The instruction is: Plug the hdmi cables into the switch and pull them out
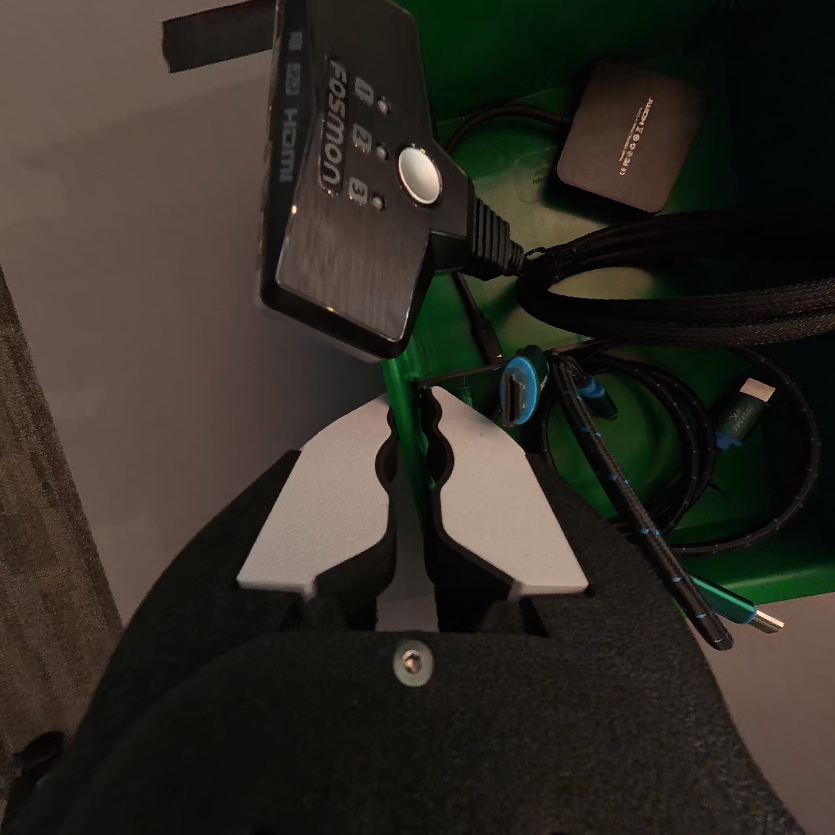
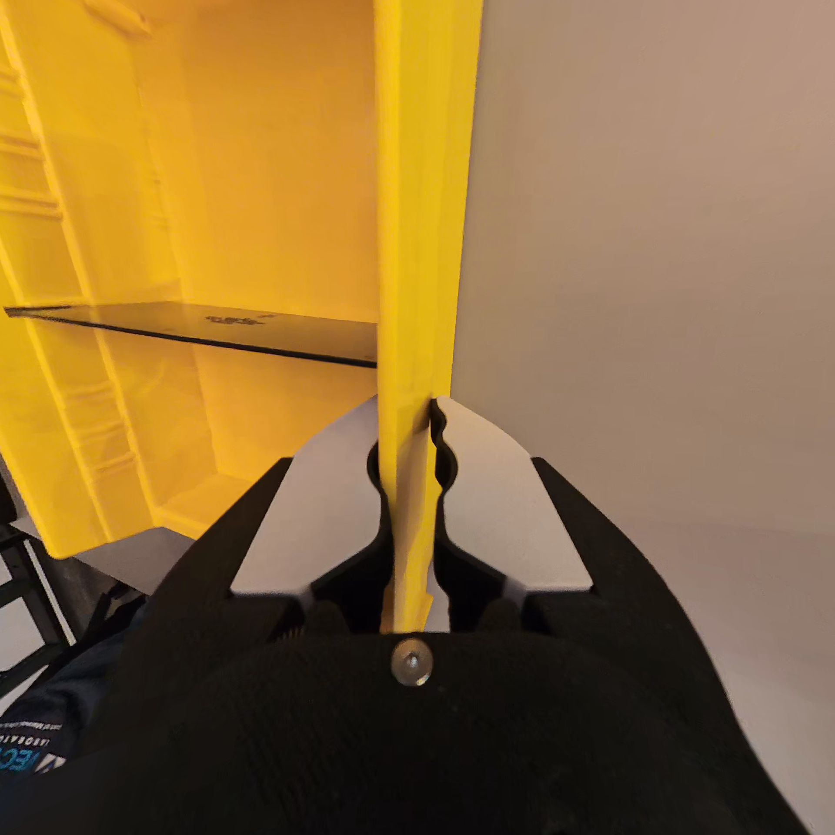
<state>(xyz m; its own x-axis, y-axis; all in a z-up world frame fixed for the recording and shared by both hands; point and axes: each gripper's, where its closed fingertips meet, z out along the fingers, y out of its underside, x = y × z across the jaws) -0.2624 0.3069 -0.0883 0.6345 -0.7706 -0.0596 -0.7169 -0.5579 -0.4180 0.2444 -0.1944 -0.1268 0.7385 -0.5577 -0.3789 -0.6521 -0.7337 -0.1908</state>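
Gripping: left gripper [image 1: 413, 406] clamping green bin [image 1: 497, 54] wall, switch [image 1: 357, 180] seemingly resting on its rim, hdmi cables [image 1: 641, 452] coiling inside; right gripper [image 2: 409, 406] pinching yellow bin [image 2: 424, 226] wall.

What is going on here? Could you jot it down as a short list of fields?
Left gripper: jaws shut on the green bin's wall
Right gripper: jaws shut on the yellow bin's wall
Switch: black, its ports not seen
Cables: blue-tipped plug and coils lie loose in the green bin
Second black box: in the green bin
Yellow bin contents: one black divider
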